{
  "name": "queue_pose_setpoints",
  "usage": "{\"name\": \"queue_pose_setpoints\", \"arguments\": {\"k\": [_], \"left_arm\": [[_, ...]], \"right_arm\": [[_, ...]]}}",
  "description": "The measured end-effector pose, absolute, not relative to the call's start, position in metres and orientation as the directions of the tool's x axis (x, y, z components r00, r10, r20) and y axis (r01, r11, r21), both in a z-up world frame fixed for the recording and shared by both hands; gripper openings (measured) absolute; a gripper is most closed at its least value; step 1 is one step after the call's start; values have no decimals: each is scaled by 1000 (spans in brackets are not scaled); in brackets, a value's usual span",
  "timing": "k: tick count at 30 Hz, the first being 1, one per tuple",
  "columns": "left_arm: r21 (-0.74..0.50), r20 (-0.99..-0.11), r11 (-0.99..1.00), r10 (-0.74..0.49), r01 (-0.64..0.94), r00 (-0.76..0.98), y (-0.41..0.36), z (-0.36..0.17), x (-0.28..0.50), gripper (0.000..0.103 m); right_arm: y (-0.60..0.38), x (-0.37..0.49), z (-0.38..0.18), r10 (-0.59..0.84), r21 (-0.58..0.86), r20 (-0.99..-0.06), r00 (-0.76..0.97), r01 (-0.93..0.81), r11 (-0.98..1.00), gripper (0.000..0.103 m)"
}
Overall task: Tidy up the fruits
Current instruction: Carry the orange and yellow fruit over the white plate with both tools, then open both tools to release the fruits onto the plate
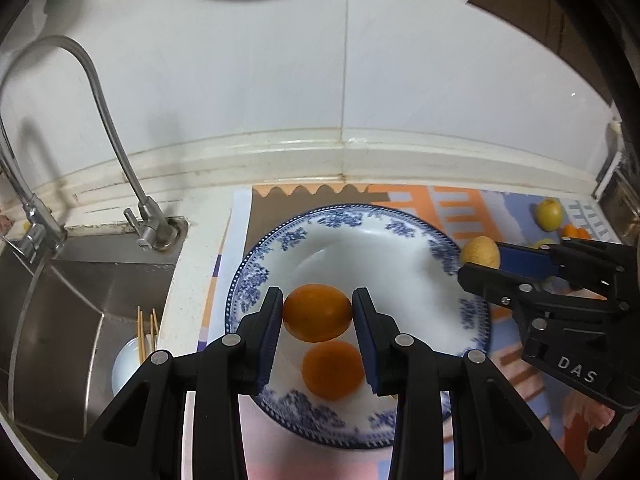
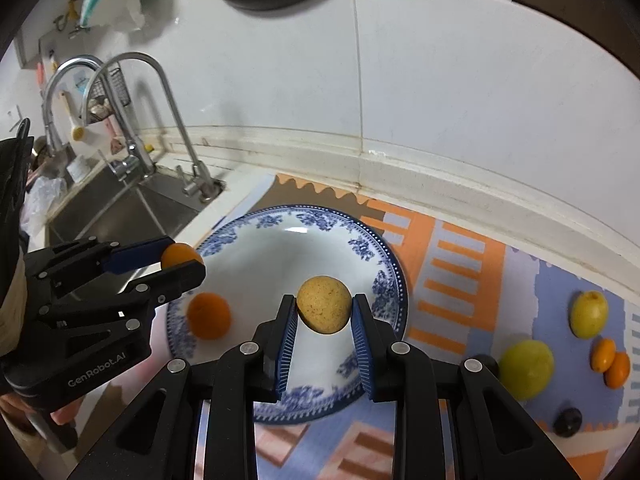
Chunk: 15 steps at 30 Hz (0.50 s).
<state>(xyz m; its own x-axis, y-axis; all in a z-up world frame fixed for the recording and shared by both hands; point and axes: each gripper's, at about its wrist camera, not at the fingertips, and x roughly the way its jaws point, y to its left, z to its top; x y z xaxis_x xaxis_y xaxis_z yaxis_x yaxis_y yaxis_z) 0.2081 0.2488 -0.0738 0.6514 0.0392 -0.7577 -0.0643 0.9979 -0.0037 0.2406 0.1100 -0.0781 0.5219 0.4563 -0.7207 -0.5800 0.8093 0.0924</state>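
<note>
Here the left gripper (image 1: pixel 318 312) clamps an orange fruit (image 1: pixel 318 312) above the blue-patterned plate (image 1: pixel 400 240), where another orange fruit (image 1: pixel 333 370) already lies. Farther off, the right gripper (image 2: pixel 324 311) pinches a speckled yellow fruit (image 2: pixel 324 310) over the plate, probably for release, while unsorted fruits (image 2: pixel 589 314) wait on the mat (image 2: pixel 460 264).

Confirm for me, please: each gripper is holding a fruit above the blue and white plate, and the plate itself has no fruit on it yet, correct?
Not quite. The left gripper and right gripper each hold a fruit above the plate, but one orange fruit already lies on it, as the right wrist view shows.
</note>
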Motion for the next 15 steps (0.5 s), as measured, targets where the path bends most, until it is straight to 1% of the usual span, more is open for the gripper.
{"name": "queue_pose_setpoints", "arguments": {"k": [7, 15], "left_arm": [[-5, -789, 998, 34, -63, 614, 255, -90, 234, 35], [-17, -815, 997, 27, -71, 579, 261, -107, 251, 35]], "right_arm": [[122, 270, -93, 445, 116, -751, 488, -566, 816, 29], [133, 285, -109, 435, 111, -775, 459, -579, 808, 29]]}}
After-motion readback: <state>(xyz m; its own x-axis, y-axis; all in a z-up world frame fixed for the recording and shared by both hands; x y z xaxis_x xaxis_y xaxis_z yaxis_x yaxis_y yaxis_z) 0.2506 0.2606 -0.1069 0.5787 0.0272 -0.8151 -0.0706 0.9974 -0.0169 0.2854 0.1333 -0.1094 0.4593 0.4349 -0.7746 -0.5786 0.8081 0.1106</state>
